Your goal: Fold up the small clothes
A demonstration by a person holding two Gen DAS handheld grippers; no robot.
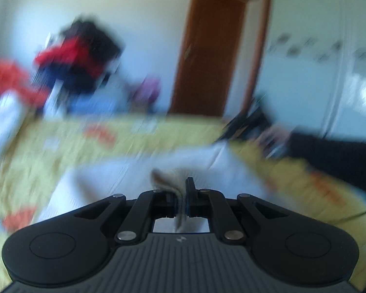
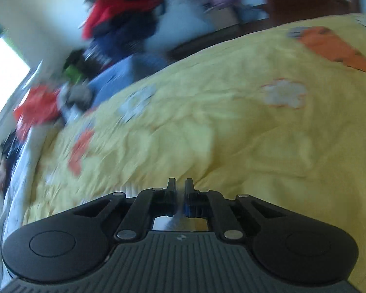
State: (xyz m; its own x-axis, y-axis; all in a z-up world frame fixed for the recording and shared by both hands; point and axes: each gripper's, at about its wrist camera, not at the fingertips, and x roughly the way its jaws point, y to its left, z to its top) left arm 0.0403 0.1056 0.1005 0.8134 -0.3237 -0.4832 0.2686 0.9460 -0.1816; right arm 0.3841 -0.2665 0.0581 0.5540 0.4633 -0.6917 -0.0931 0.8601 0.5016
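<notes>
A small white garment [image 1: 134, 175] hangs lifted above the yellow bedspread [image 1: 61, 151] in the blurred left wrist view. My left gripper [image 1: 181, 195] is shut on a brownish-edged fold of it. At the right of that view my right gripper [image 1: 246, 124], in a dark-sleeved hand, holds the garment's far corner. In the right wrist view my right gripper [image 2: 180, 195] is shut on a thin strip of pale cloth [image 2: 177, 216] between the jaws, above the bedspread [image 2: 231, 134].
A pile of red, dark and blue clothes [image 1: 70, 63] lies at the far left of the bed, also in the right wrist view [image 2: 114, 29]. A brown wooden door [image 1: 207, 56] stands behind. A bright window [image 2: 5, 73] is at the left.
</notes>
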